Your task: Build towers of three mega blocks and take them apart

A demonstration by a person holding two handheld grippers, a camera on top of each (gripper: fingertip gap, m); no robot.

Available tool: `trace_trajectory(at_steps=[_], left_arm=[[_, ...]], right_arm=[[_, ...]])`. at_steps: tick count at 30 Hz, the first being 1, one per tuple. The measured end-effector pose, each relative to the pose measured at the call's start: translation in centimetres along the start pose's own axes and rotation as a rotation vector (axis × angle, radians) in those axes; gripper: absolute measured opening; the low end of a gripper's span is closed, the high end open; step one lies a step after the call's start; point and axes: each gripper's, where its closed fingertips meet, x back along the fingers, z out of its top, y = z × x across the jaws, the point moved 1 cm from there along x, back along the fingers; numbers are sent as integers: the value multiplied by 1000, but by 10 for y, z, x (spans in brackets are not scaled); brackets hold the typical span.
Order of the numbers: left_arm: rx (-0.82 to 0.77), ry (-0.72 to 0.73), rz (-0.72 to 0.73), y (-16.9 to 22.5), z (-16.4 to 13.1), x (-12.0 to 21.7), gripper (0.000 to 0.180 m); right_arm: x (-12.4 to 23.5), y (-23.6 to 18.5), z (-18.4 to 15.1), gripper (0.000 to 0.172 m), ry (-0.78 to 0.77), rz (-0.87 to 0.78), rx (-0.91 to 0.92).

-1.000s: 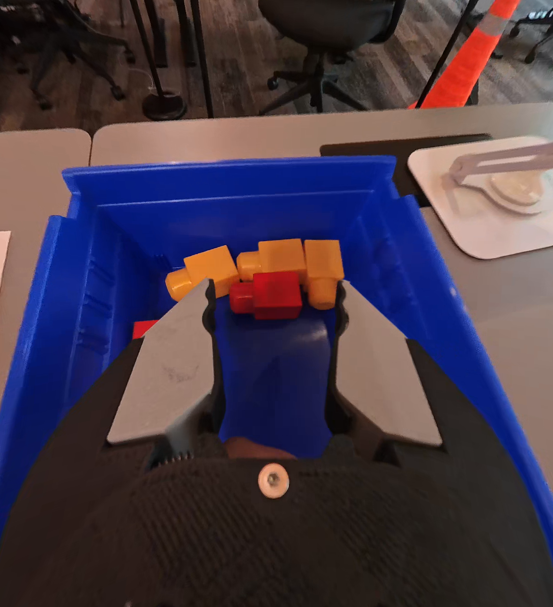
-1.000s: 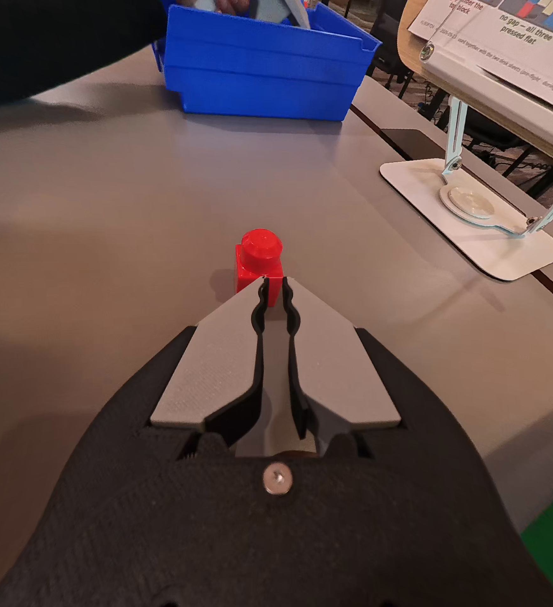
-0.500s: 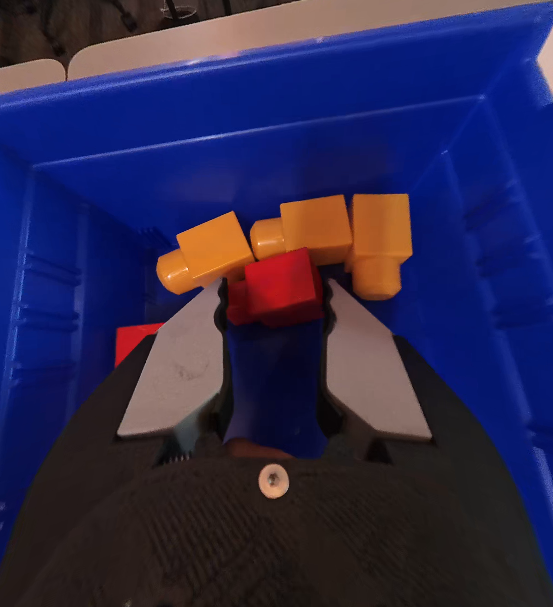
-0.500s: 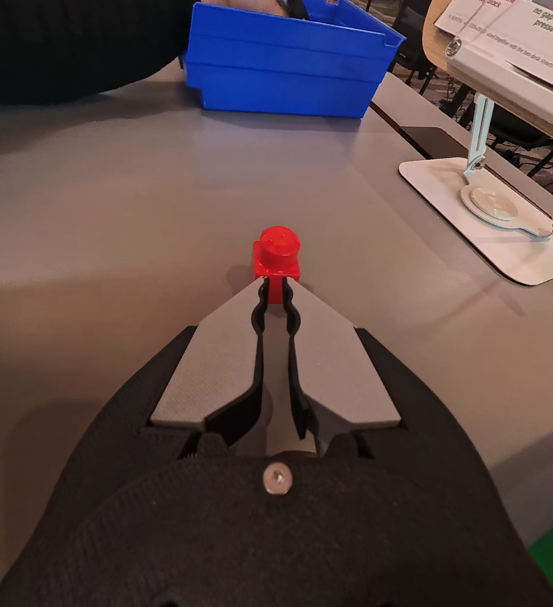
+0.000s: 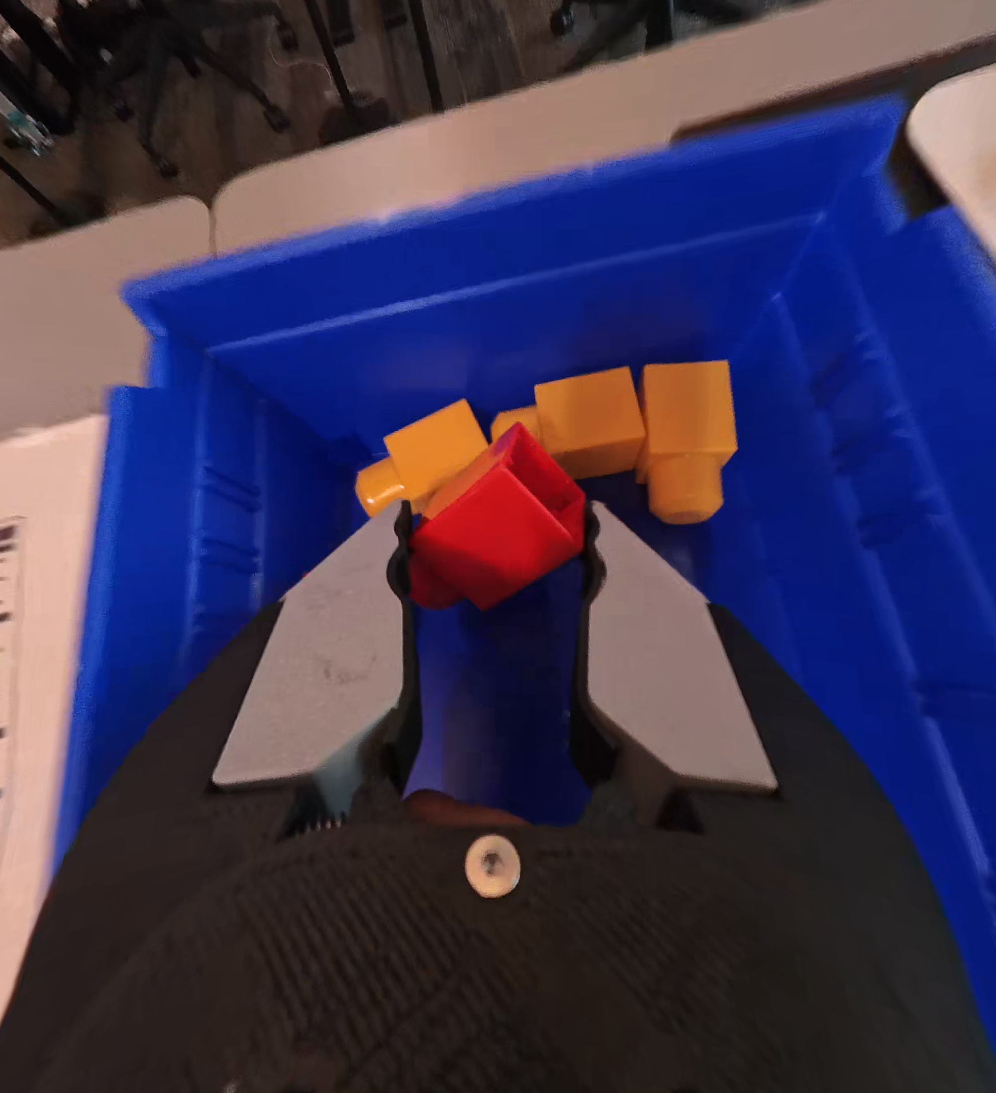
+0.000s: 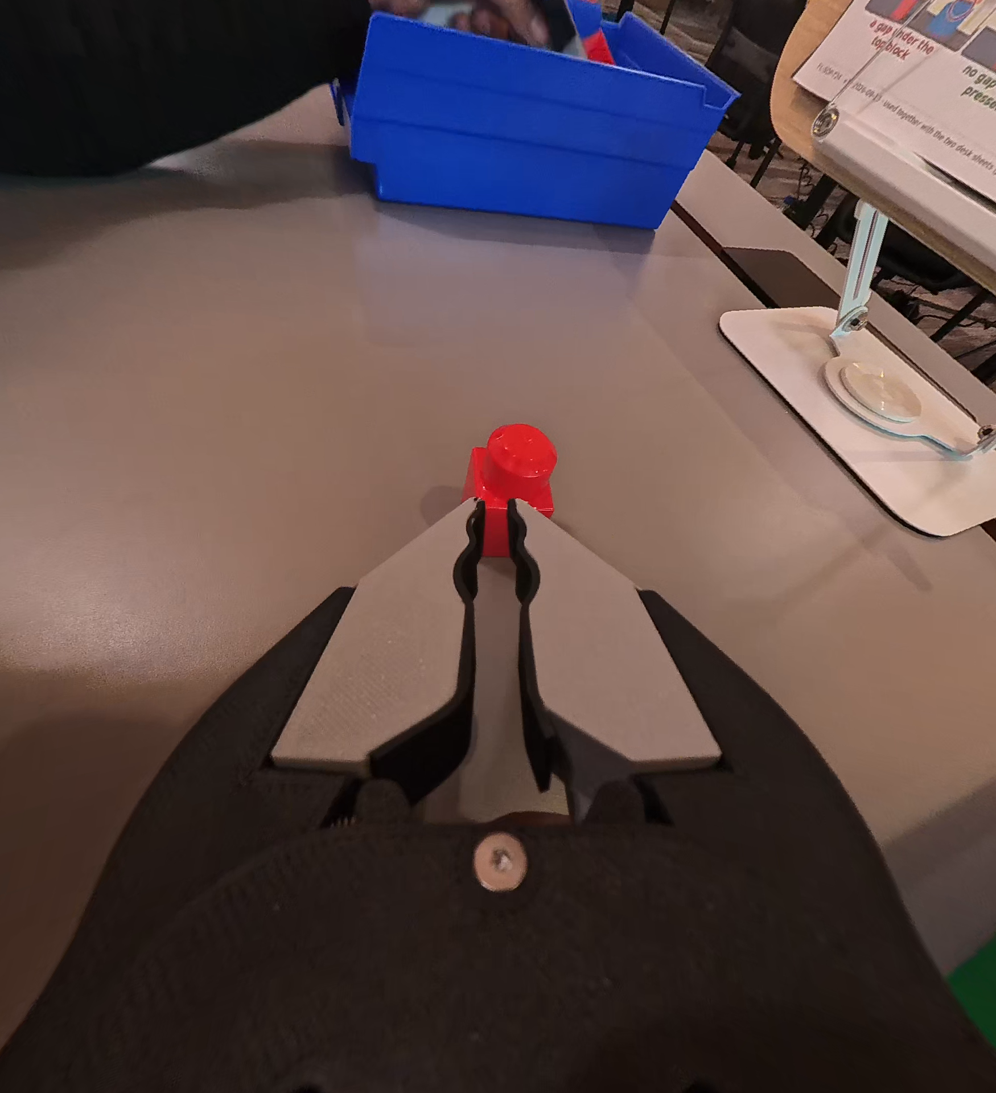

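Now, left hand-held gripper [image 5: 495, 526]: clamped on tilted red block [image 5: 495, 532], above bin [image 5: 543, 296].
Right hand-held gripper [image 6: 494, 508]: narrow, holding nothing.
Base block [image 6: 513, 485]: upright on tabletop [image 6: 247, 384], just ahead of right fingertips.

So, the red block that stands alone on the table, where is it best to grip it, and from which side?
Probably by the square body of the red block, on two opposite flat sides, coming in level from the near side where the right gripper already is. The block stands upright with its round stud on top; the stud is curved and should stay free for stacking.
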Motion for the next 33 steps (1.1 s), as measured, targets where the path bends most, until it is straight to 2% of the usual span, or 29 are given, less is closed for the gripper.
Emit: trace_trajectory(at_steps=[3, 5, 9, 14, 17, 19, 23, 26, 29, 33], left_arm=[[-21, 162, -4, 7, 40, 51, 56], [-52, 295, -72, 34, 68, 92, 56], [-99, 536, -431, 139, 99, 167, 56], [-160, 610, -856, 283, 73, 219, 55], [-125, 579, -1109, 354, 37, 245, 55], [-103, 534, -1213, 387, 12, 251, 55], [59, 528, -1423, 415, -6, 263, 55], [180, 495, -1551, 420, -8, 268, 55], [216, 442, -1596, 423, -13, 265, 55], [222, 431, -1566, 429, -18, 256, 55]], right_arm=[[3, 3, 3, 4, 13, -11, -7], [6, 5, 7, 4, 36, -22, -17], [14, 7, 20, 5, 104, -17, -69], [21, 1, 38, 9, 200, 16, -116], [24, -7, 51, 19, 266, 53, -147], [26, -16, 60, 23, 316, 106, -176], [28, -32, 70, 31, 371, 202, -205], [25, -32, 71, 39, 366, 173, -193], [23, -29, 72, 47, 369, 118, -162], [23, -36, 77, 43, 386, 149, -148]])
